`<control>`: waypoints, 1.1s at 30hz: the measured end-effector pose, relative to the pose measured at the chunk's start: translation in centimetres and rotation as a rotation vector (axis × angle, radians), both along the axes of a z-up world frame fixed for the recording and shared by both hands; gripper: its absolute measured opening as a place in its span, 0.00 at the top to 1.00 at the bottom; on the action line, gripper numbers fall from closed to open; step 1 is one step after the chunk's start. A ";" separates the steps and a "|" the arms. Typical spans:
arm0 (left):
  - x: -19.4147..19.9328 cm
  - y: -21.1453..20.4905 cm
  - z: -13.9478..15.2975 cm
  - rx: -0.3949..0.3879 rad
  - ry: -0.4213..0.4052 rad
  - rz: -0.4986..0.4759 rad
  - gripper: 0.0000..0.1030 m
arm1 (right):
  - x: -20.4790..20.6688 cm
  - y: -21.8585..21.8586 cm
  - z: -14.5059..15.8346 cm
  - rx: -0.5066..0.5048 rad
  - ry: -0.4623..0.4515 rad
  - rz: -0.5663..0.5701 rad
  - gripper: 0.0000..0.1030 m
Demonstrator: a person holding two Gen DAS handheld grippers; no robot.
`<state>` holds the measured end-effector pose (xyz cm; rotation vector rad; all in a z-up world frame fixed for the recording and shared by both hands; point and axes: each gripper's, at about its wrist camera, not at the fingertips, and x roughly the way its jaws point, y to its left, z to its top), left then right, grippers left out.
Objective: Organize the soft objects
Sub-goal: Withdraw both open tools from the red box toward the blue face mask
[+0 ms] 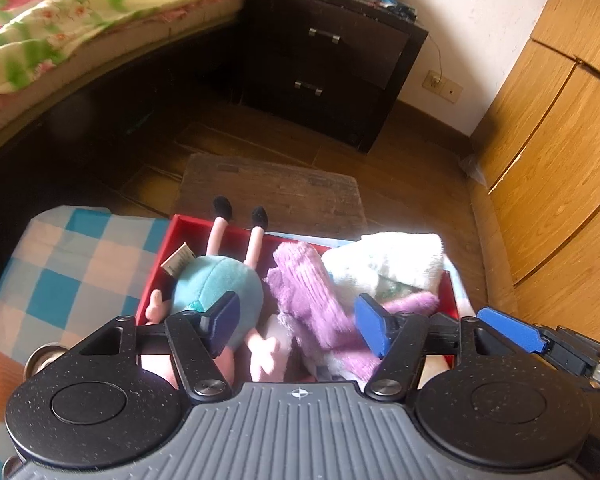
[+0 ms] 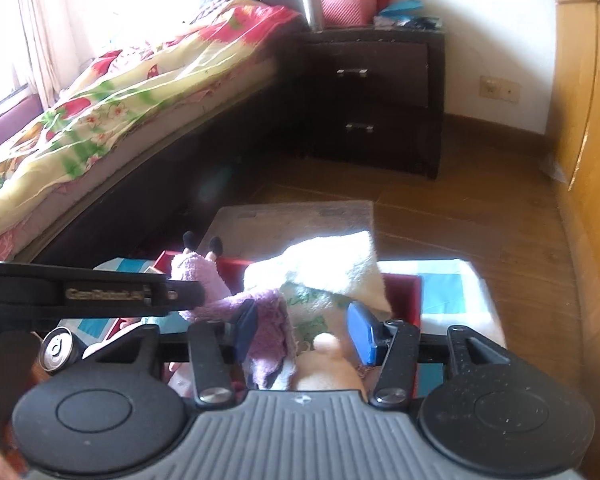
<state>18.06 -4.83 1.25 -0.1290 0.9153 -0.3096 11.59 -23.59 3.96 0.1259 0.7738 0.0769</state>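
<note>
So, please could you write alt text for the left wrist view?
A red box holds a plush doll, a purple fuzzy cloth and a white towel. The left hand-held gripper hangs open above them, beside a bed and a dark nightstand.

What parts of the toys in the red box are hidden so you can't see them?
- Plush doll: in the left wrist view its head lies behind the left gripper.
- Purple fuzzy cloth: its lower end is covered by that gripper's body; in the right wrist view the right gripper covers it.
- White towel: glare washes out its top.
- Red box: its near wall is out of sight in both views.
</note>
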 end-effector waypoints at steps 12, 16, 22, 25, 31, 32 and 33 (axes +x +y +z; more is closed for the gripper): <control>-6.6 -0.6 -0.5 -0.026 0.033 -0.096 0.37 | -6.7 -0.9 1.9 -0.005 0.026 0.004 0.66; -7.9 -1.3 -2.3 -0.013 0.085 -0.142 0.38 | -9.2 -1.1 0.6 -0.015 0.081 -0.008 0.66; -9.6 -1.7 -2.8 0.011 0.088 -0.189 0.38 | -11.2 -1.9 -1.2 -0.003 0.147 -0.018 0.66; -10.1 -1.8 -3.1 0.023 0.089 -0.196 0.38 | -11.6 -2.2 -1.4 -0.006 0.153 -0.023 0.66; -11.1 -2.3 -4.8 0.093 0.107 -0.223 0.38 | -11.8 -2.7 -1.6 -0.006 0.162 -0.031 0.65; -11.2 -2.4 -5.0 0.101 0.110 -0.227 0.38 | -11.8 -2.8 -1.7 -0.007 0.164 -0.032 0.65; -11.3 -2.4 -5.1 0.105 0.111 -0.230 0.38 | -11.9 -2.8 -1.7 -0.010 0.166 -0.033 0.65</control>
